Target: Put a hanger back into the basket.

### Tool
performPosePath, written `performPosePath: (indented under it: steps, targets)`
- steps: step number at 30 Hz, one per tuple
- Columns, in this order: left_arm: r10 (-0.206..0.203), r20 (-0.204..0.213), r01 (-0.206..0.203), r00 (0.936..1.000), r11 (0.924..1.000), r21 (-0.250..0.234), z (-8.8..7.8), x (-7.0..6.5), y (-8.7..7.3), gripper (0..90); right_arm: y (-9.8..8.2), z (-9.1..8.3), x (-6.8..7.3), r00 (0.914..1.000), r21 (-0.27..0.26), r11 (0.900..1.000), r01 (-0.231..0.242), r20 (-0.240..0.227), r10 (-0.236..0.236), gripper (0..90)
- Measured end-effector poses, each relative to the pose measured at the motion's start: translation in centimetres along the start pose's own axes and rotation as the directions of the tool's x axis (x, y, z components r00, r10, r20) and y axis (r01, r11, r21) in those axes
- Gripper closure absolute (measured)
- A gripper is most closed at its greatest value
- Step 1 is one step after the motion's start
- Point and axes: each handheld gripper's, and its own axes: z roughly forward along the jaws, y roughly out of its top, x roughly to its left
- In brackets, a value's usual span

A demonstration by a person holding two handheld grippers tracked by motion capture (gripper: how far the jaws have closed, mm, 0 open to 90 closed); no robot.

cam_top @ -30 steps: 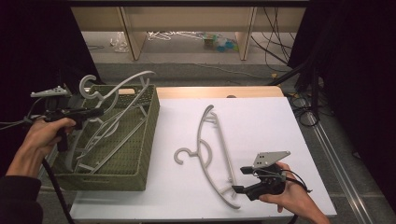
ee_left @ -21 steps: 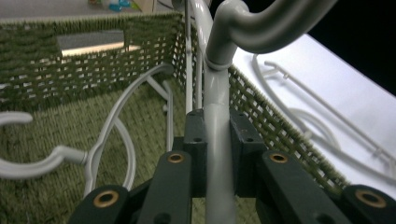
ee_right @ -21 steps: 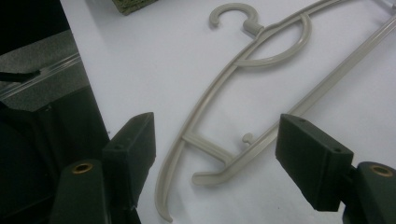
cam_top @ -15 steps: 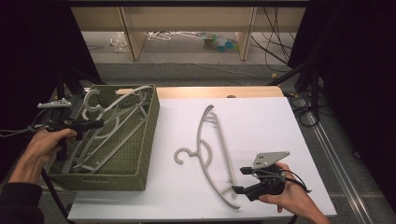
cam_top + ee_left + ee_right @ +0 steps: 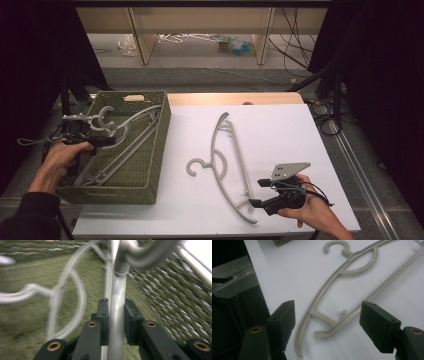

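A grey plastic hanger [image 5: 131, 118] sits low in the olive woven basket [image 5: 120, 192], its hook [image 5: 105, 117] up by the basket's left rim. My left gripper [image 5: 111, 141] is shut on that hanger's neck bar [image 5: 117, 290]. In the left gripper view [image 5: 117, 305] both pads sit against the bar, and the jaws have just eased open a little. A second grey hanger [image 5: 215, 142] lies flat on the white table top [image 5: 295, 135]. My right gripper [image 5: 256, 193] stands open, level with its near end [image 5: 324, 332], and its jaws [image 5: 329, 309] straddle that end without touching.
More grey hangers [image 5: 57, 292] lie in the basket under the held one. The basket fills the table's left end. Black curtains flank the table, and cables [image 5: 325, 115] run along the floor at the right. Shelving stands beyond the far edge.
My left hand has sunk, lowering the held hanger from above the rim down into the basket. The right gripper and the hanger on the table have not moved.
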Motion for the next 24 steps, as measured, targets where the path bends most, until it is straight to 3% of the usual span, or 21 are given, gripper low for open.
performPosePath:
  steps: [3,5,8,10,11,14,16,17,19,21,24]
  targets:
    - [0.029,-0.099,-0.025,0.9946,0.9986,0.046,-0.5,0.9,-0.1,73.0,0.0,0.0,0.0,1.0000,0.003,1.000,-0.002,-0.002,0.002,29.5]
    - [0.007,-0.161,0.000,0.9869,0.9992,0.039,-0.6,1.2,-0.4,67.9,0.0,0.0,0.0,1.0000,0.000,1.000,-0.003,0.001,0.003,29.4]
    - [-0.027,-0.192,0.029,0.9810,0.9995,0.011,-0.6,1.7,-0.8,64.8,0.0,0.1,-0.1,1.0000,0.005,1.000,-0.005,0.003,0.005,29.1]
    - [-0.056,-0.224,0.059,0.9729,0.9983,0.005,-1.0,1.7,-0.9,56.9,-0.1,0.2,0.0,1.0000,0.001,1.000,-0.004,0.001,0.004,29.1]
    - [-0.039,-0.237,0.045,0.9706,0.9989,0.017,-1.4,1.8,-0.9,54.4,-0.1,0.3,0.0,0.9999,0.003,1.000,-0.011,-0.003,0.011,29.0]
    - [-0.056,-0.255,0.047,0.9654,0.9981,-0.039,-2.4,1.3,-0.7,46.5,-0.1,0.4,-0.1,0.9999,0.009,1.000,-0.013,-0.001,0.013,28.4]
    - [-0.056,-0.241,0.042,0.9690,0.9971,-0.063,-2.8,0.9,-0.6,45.4,-0.2,0.5,-0.1,0.9999,0.010,1.000,-0.017,-0.002,0.017,27.8]
    - [-0.062,-0.240,0.039,0.9688,0.9943,-0.099,-3.2,0.2,-0.6,44.9,-0.2,0.5,-0.1,0.9999,0.008,1.000,-0.016,-0.004,0.016,27.8]
    - [-0.048,-0.231,0.018,0.9717,0.9917,-0.127,-3.7,-0.8,-0.5,42.4,-0.2,0.5,-0.1,0.9998,0.007,1.000,-0.020,-0.002,0.020,27.6]
    - [-0.049,-0.215,0.012,0.9755,0.9856,-0.169,-4.3,-1.9,-0.6,39.7,-0.2,0.5,-0.2,0.9997,0.001,1.000,-0.024,0.000,0.024,27.4]
    - [-0.020,-0.189,-0.020,0.9818,0.9773,-0.211,-5.1,-3.8,-1.0,37.4,-0.2,0.5,-0.2,0.9994,-0.004,0.999,-0.034,0.003,0.034,26.9]
